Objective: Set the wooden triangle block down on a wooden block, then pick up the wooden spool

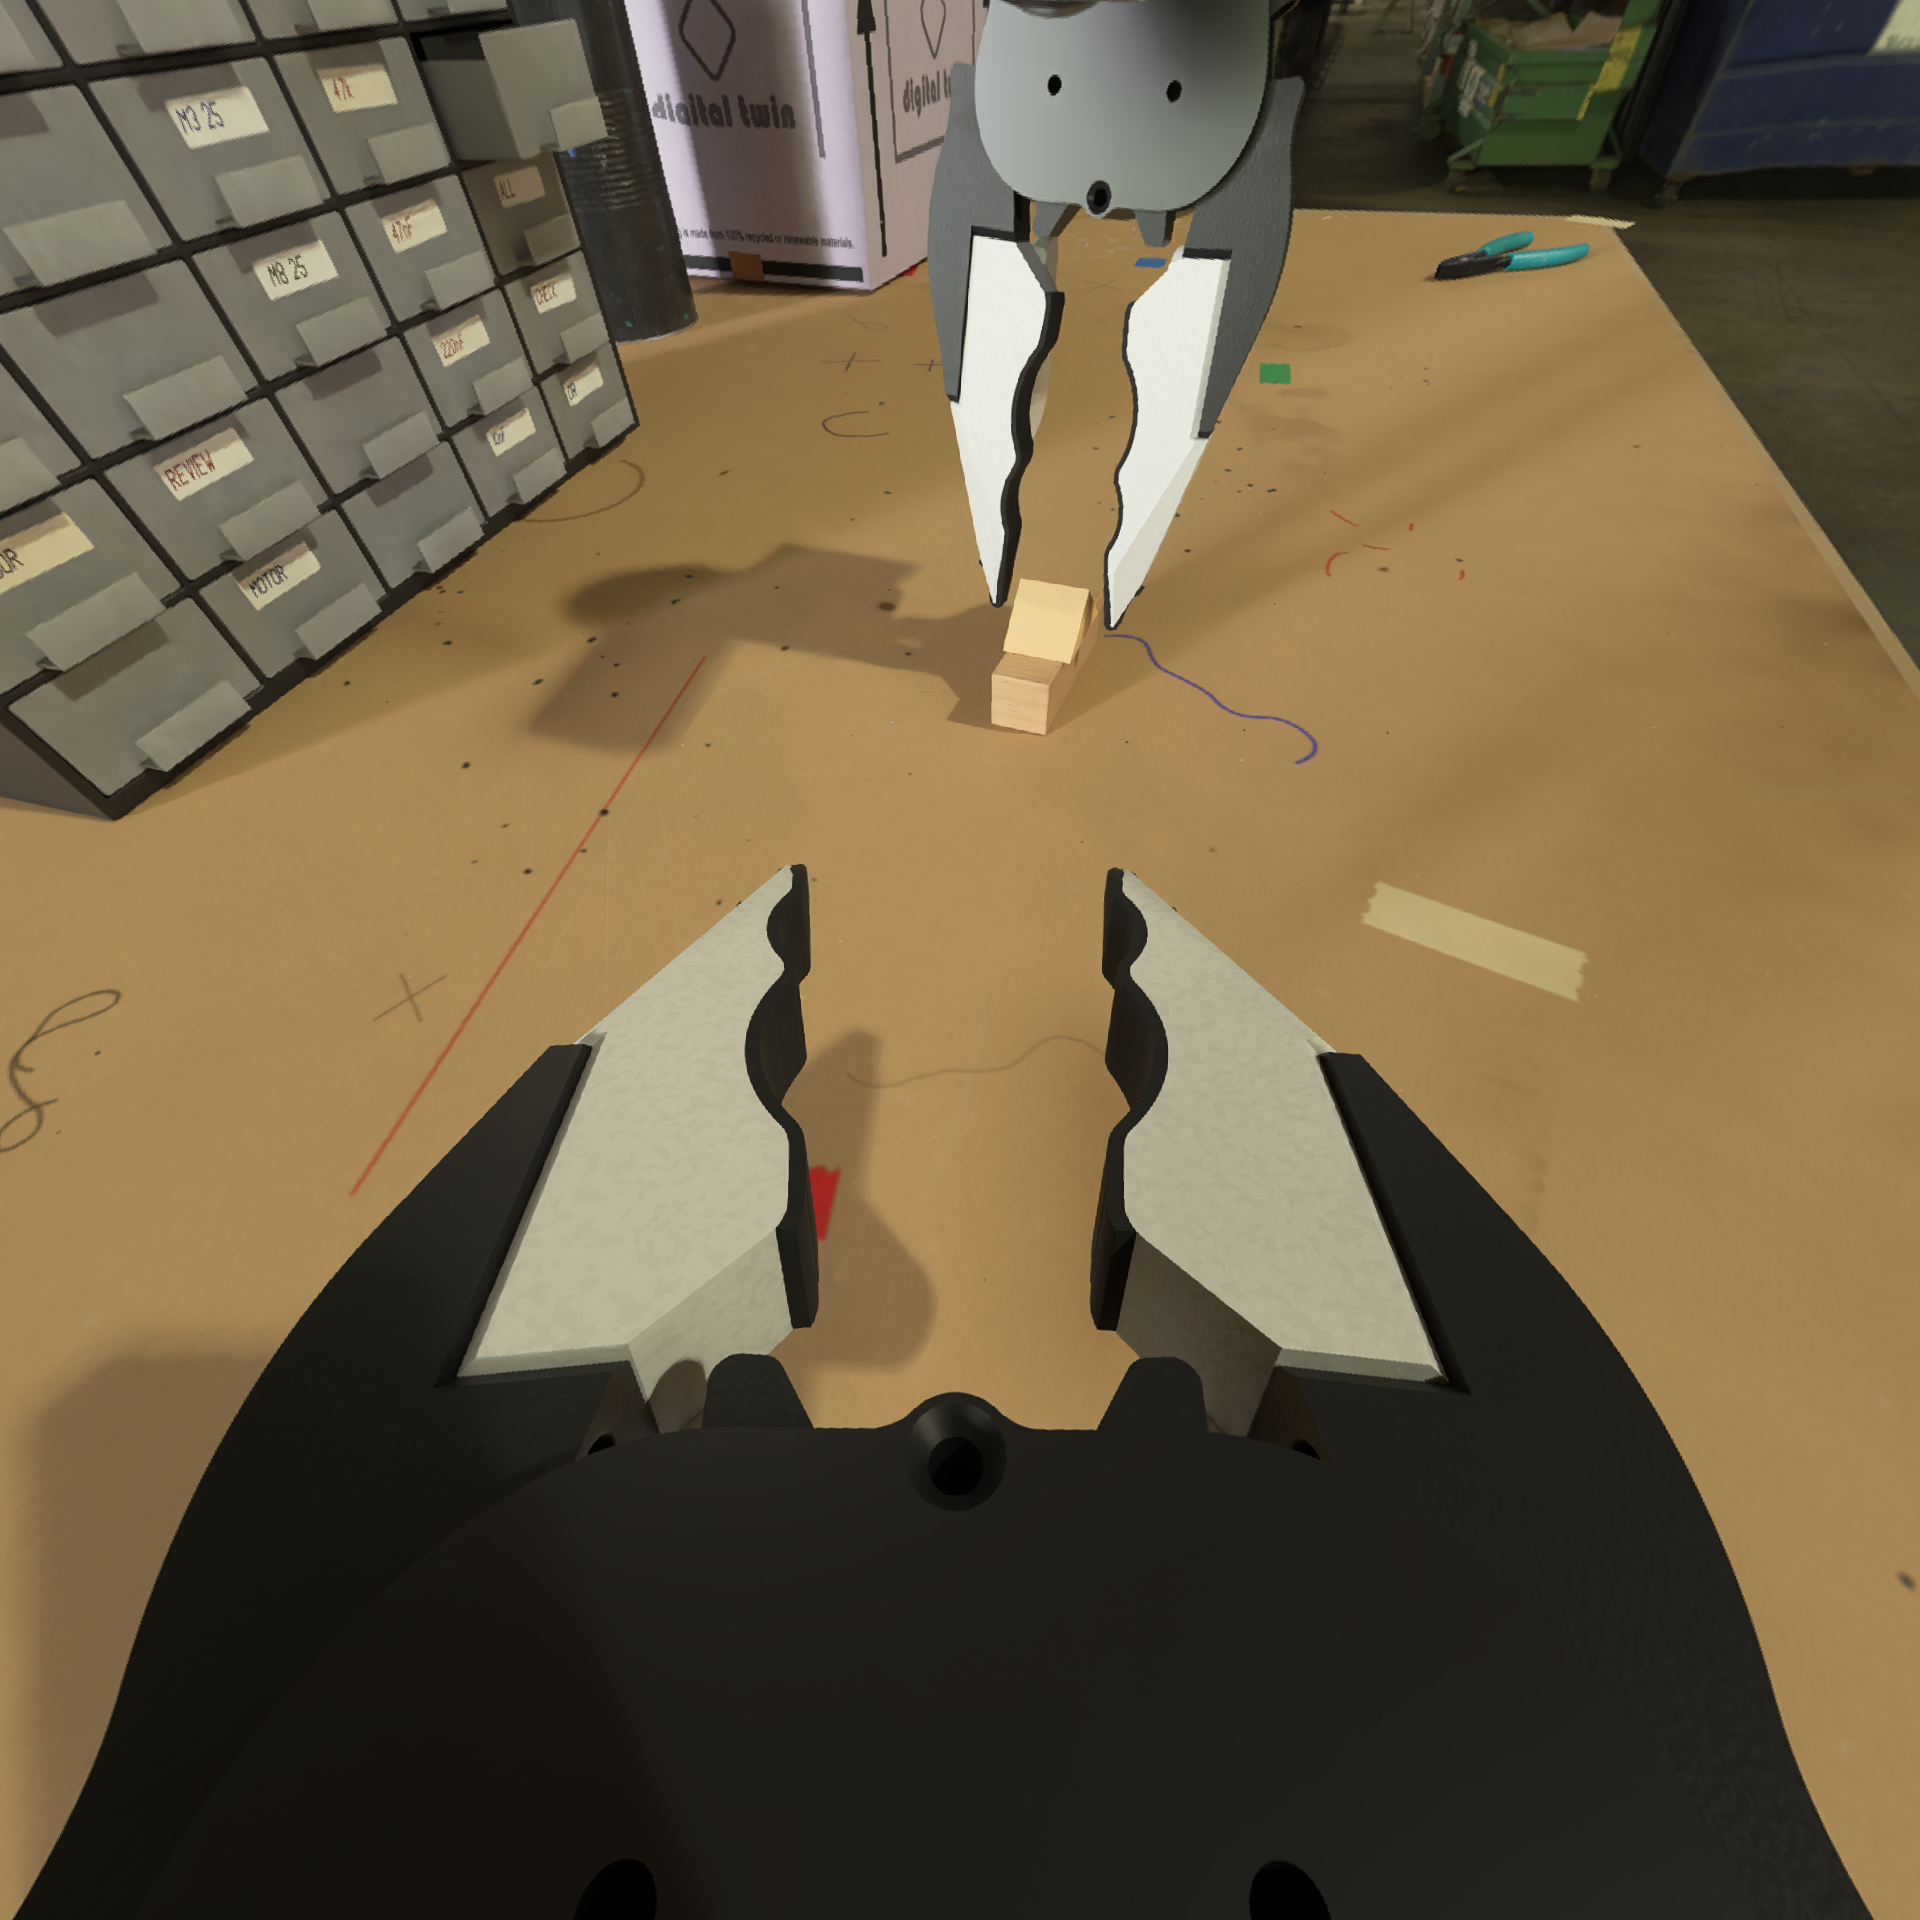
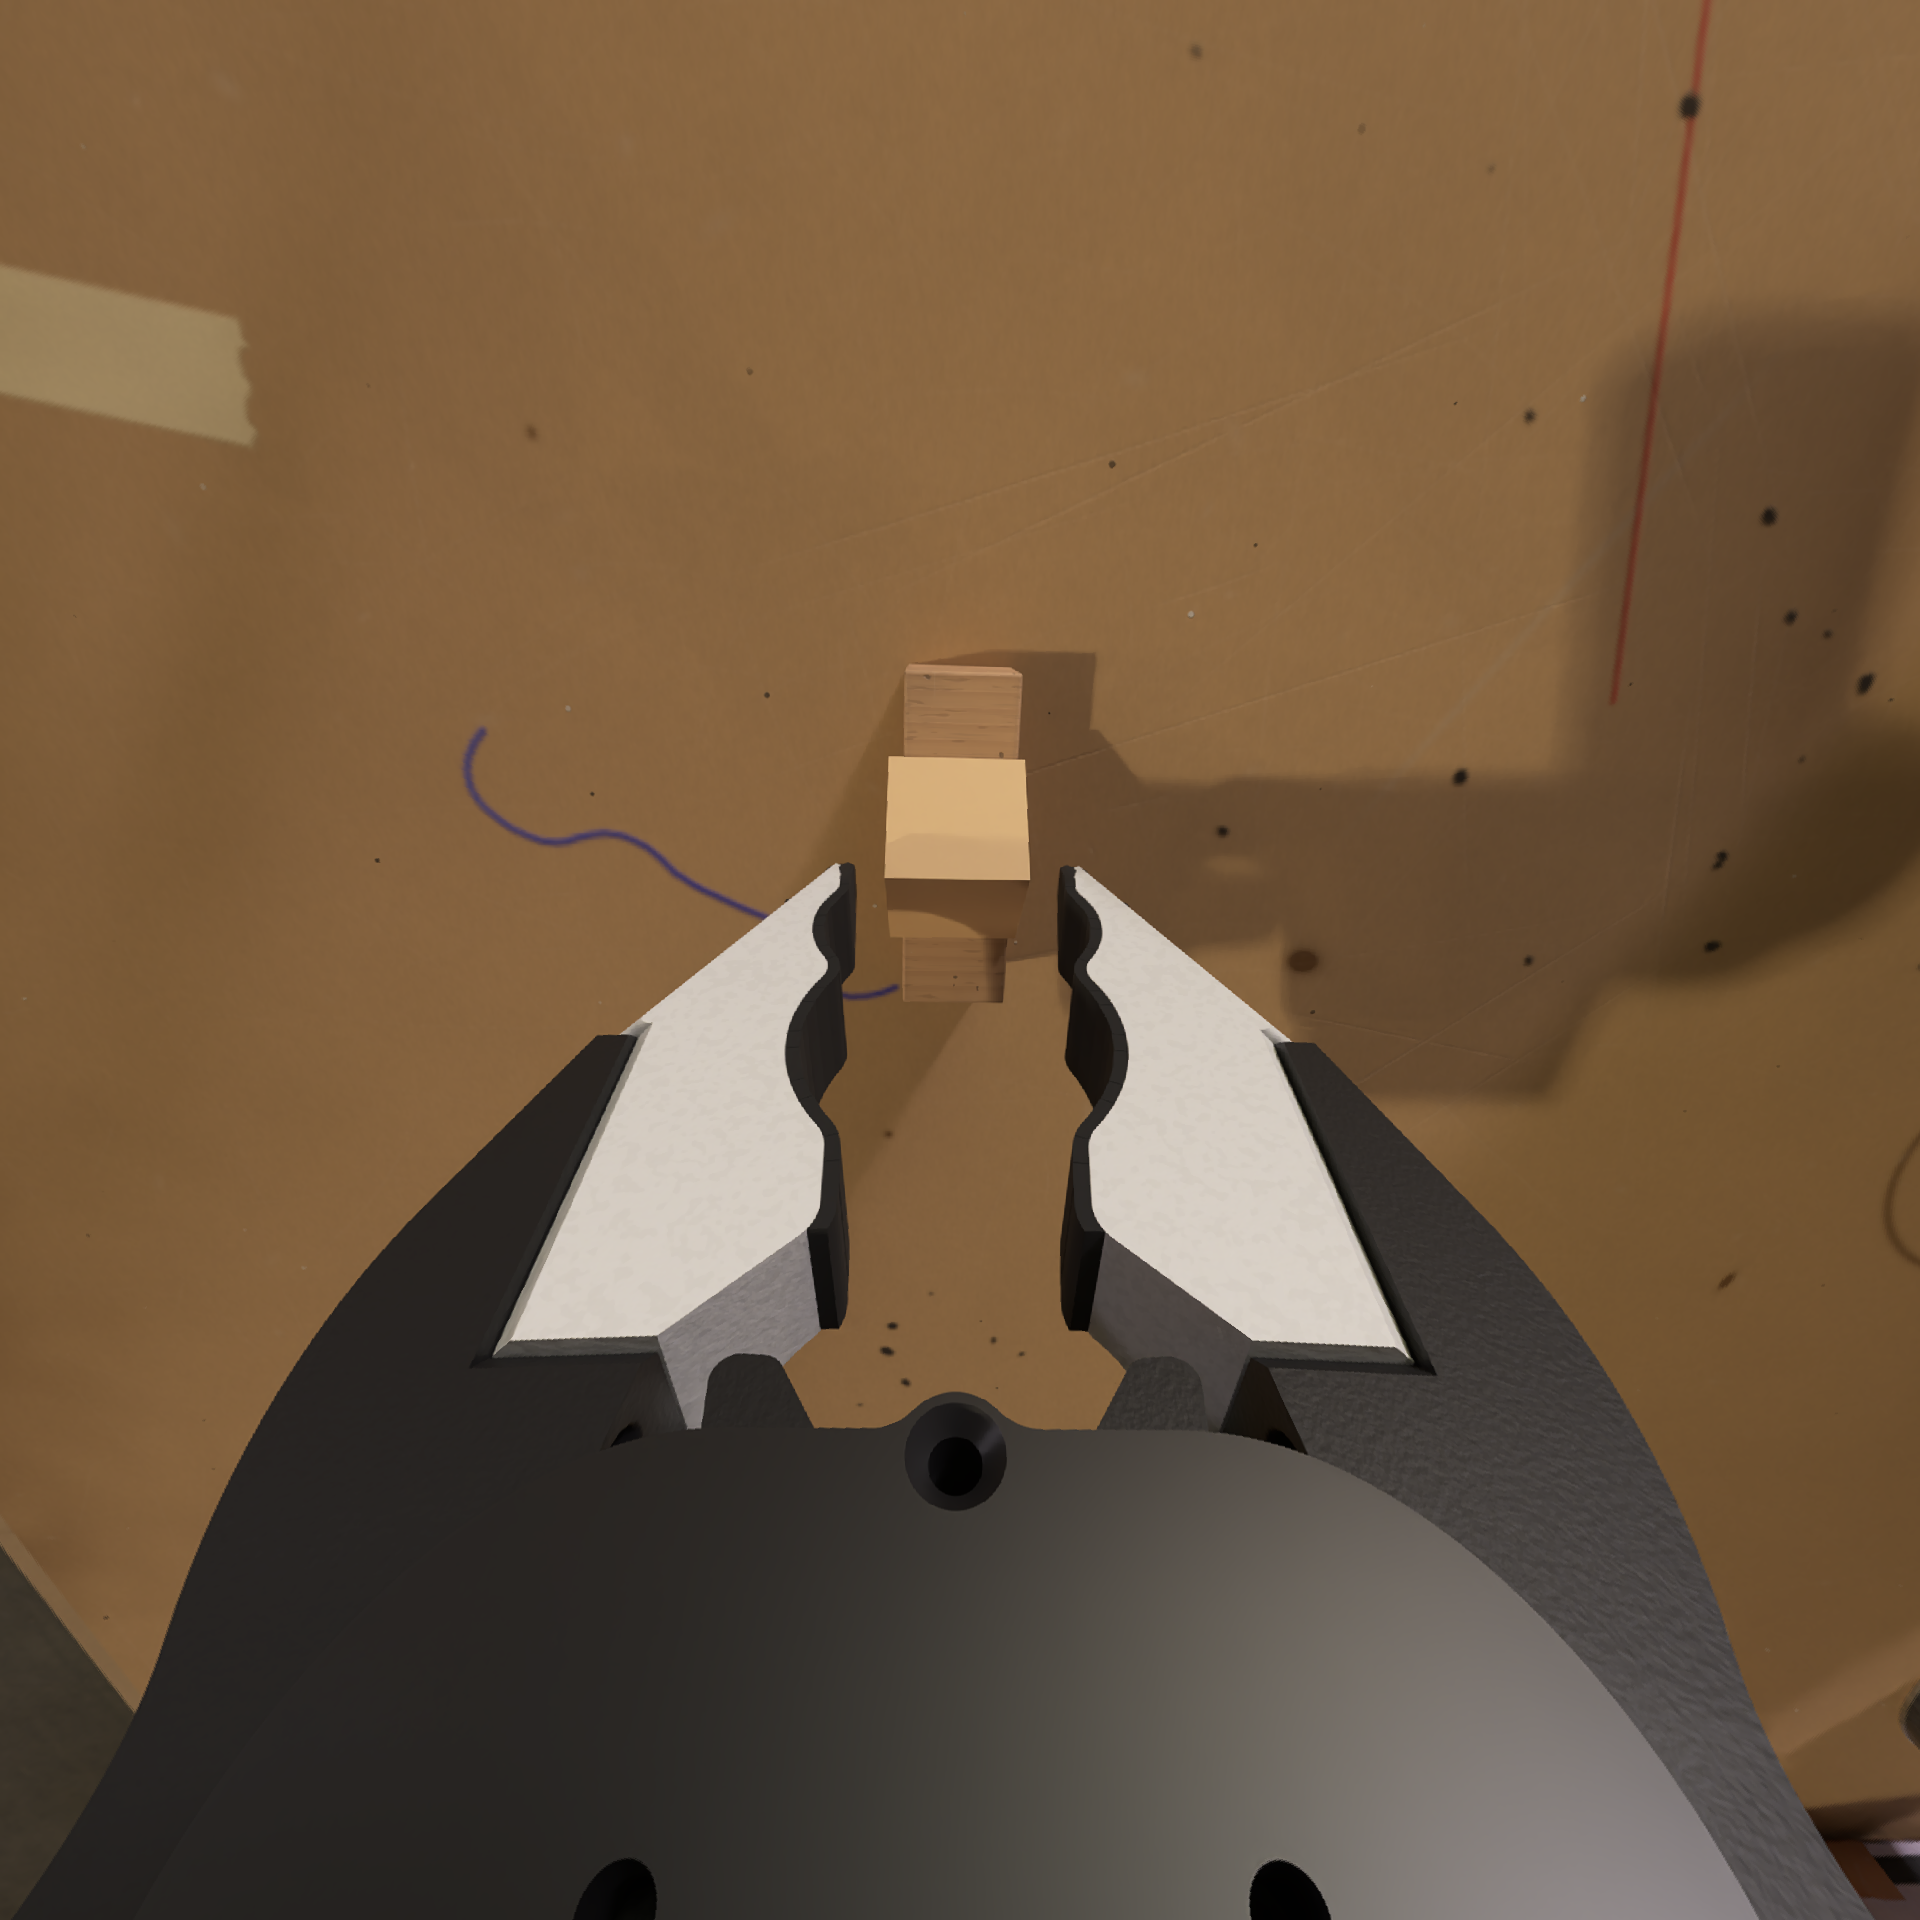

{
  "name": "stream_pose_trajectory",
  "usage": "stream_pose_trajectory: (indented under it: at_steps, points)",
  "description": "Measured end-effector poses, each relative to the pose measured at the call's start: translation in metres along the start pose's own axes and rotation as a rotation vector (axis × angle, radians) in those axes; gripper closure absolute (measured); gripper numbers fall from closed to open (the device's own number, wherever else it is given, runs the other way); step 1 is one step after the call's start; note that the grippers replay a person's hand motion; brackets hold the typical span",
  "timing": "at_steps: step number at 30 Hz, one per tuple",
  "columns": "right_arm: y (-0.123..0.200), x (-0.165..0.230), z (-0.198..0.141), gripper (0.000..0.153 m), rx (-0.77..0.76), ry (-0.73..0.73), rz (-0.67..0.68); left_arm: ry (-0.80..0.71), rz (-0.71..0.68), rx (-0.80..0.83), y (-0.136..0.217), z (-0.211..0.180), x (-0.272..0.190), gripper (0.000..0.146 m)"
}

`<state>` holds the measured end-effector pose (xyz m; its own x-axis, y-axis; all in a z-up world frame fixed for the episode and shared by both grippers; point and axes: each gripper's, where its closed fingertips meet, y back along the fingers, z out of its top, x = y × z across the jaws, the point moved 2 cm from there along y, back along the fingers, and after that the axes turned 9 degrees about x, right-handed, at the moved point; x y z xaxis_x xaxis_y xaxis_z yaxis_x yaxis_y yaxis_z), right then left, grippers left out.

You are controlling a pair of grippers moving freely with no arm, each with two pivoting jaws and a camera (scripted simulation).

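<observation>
Triangle (image 2: 956, 831) rests on block (image 2: 961, 712), light, rigid, slick-sloped; both grippers, left (image 1: 954, 883) and right (image 2: 956, 883), gape empty; spool unseen.

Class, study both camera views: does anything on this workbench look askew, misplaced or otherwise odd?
The wooden triangle block sits crosswise on the wooden block, overhanging both sides. The right gripper, open, brackets it without touching. One drawer of the parts cabinet juts out. No wooden spool shows in either view.
</observation>
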<state>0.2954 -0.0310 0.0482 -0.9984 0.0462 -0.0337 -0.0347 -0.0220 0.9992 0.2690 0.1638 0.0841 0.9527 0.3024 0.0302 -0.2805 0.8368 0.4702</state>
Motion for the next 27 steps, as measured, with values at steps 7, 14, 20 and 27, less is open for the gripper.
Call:
stream_pose_trajectory:
  at_steps: [7, 14, 20, 27]
  points:
    - [0.024, 0.005, 0.011, 0.095, -0.170, -0.059, -0.055, 0.038, -0.008, -0.015, 0.007, 0.005, 0.002, 0.087]
    - [0.043, 0.015, 0.007, 0.092, -0.500, -0.251, -0.139, 0.109, 0.107, -0.064, 0.050, 0.024, 0.030, 0.086]
    - [0.043, 0.016, -0.007, 0.094, -0.663, -0.355, -0.152, 0.203, 0.322, 0.079, 0.132, 0.016, 0.084, 0.087]
    - [0.045, 0.010, -0.016, 0.095, -0.703, -0.378, -0.178, 0.411, 0.485, 0.560, 0.232, -0.058, 0.127, 0.087]
